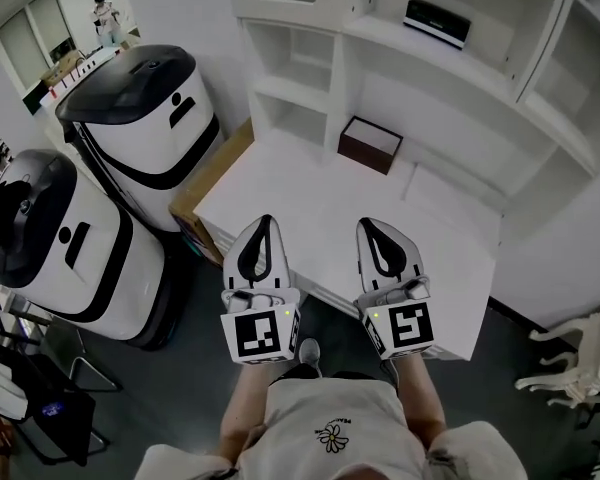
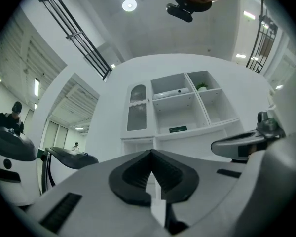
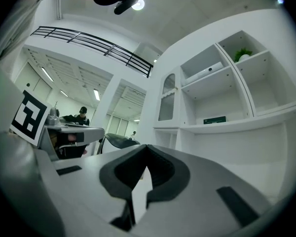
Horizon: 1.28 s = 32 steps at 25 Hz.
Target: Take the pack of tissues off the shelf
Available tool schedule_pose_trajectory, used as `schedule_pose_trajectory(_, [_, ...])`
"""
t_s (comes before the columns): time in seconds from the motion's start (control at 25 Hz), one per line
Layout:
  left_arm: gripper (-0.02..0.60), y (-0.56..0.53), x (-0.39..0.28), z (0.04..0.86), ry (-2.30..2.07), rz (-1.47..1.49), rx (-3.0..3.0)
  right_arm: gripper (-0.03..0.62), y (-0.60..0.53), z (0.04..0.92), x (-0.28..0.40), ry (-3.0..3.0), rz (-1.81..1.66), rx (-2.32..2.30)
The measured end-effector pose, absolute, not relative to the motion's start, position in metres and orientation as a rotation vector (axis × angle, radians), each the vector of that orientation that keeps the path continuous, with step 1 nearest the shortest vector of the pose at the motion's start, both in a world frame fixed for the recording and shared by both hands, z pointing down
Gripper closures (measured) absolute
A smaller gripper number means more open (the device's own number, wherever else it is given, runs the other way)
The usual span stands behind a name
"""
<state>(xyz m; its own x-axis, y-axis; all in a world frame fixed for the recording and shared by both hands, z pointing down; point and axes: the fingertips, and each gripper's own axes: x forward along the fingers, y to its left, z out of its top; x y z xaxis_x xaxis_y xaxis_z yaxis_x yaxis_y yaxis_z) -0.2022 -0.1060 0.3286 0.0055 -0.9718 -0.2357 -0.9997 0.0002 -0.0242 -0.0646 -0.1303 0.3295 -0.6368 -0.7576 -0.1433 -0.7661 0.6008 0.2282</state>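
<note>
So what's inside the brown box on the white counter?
The brown box looks open-topped and shows only a flat white surface inside. Whatever lies beneath that white layer is covered, and what it is can't be told.

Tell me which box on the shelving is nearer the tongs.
The dark brown box on the counter, ahead of the right tongs; the black-and-white pack sits a shelf higher, farther back.
</note>
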Motion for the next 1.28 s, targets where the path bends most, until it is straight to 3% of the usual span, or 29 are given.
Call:
schedule_pose_trajectory(0.32, [0.581, -0.151, -0.197, 0.308, 2.013, 0.283, -2.081, 0.577, -0.185, 0.322, -0.046, 2.710, 0.380, -1.395])
schedule_pose_trajectory(0.56, [0.581, -0.182, -0.184, 0.311, 1.976, 0.271, -2.131, 0.150, -0.217, 0.331, -0.043, 2.711, 0.260, -1.356])
schedule_pose_trajectory(0.68, [0.581, -0.196, -0.175, 0.313, 1.952, 0.265, -2.169, 0.039, -0.232, 0.344, -0.036, 2.717, 0.138, -1.374])
schedule_pose_trajectory(1.28, [0.581, -0.260, -0.136, 0.312, 1.895, 0.251, -2.288, 0.029, -0.296, 0.366, 0.028, 2.659, -0.059, -1.602])
